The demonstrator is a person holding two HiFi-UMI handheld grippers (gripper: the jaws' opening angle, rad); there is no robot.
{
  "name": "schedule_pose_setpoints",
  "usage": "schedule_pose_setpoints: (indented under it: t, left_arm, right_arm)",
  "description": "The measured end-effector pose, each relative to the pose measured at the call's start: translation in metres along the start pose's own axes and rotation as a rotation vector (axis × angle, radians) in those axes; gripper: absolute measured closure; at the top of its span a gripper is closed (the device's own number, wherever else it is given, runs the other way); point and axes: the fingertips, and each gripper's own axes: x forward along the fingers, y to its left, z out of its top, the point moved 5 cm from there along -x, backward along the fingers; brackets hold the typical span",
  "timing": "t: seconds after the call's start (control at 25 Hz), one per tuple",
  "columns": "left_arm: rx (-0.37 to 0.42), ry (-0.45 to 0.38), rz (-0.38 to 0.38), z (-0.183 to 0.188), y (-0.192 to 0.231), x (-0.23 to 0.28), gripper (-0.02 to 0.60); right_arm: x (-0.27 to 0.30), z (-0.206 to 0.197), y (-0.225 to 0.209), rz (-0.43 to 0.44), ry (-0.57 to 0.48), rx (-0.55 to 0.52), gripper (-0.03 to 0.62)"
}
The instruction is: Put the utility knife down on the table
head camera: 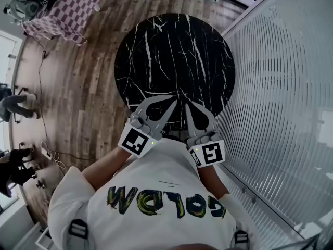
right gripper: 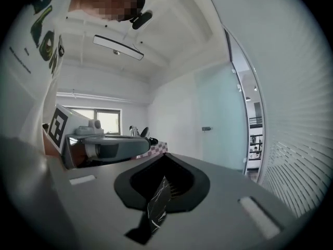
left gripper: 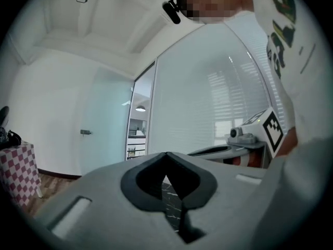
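Head view: left tongs [head camera: 170, 100] and right tongs [head camera: 187, 105] clenched empty, side by side above black table [head camera: 177, 46].

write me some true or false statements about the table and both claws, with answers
The table has a round black marbled top. True.
The left claw stands wide open. False: its jaws are together.
The right claw is shut with nothing gripped. True.
A utility knife lies on the table. False: no knife shows on it.
The floor is wood planks. True.
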Motion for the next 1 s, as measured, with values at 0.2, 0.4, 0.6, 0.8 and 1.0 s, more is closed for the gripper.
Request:
schedule_pose_setpoints:
  t: [0.2,0.4,0.6,0.8,1.0]
  left_arm:
    - [-0.114,-0.139,0.033,0.038,-0.005,-0.002,0.581]
    - [-0.134,-0.185,-0.029,0.065,-0.006,0.000,0.581]
    - [-0.177,-0.169,-0.085,0.082,-0.017,-0.013,0.582]
    - [-0.169,-0.173,-0.110,0.093,-0.020,-0.021,0.581]
    - [-0.173,-0.148,-0.115,0.093,-0.023,-0.031,0.581]
  right_arm:
    - [-0.012,0.030,0.009,-0.004,-0.040,-0.004,0.591]
    - [-0.014,0.056,0.007,-0.008,-0.096,-0.022,0.592]
    - [-0.028,0.069,0.015,-0.026,-0.107,0.003,0.592]
    - [-0.033,0.088,0.026,-0.005,-0.152,0.019,0.592]
    - [-0.037,0.091,0.037,-0.006,-0.146,-0.002,0.592]
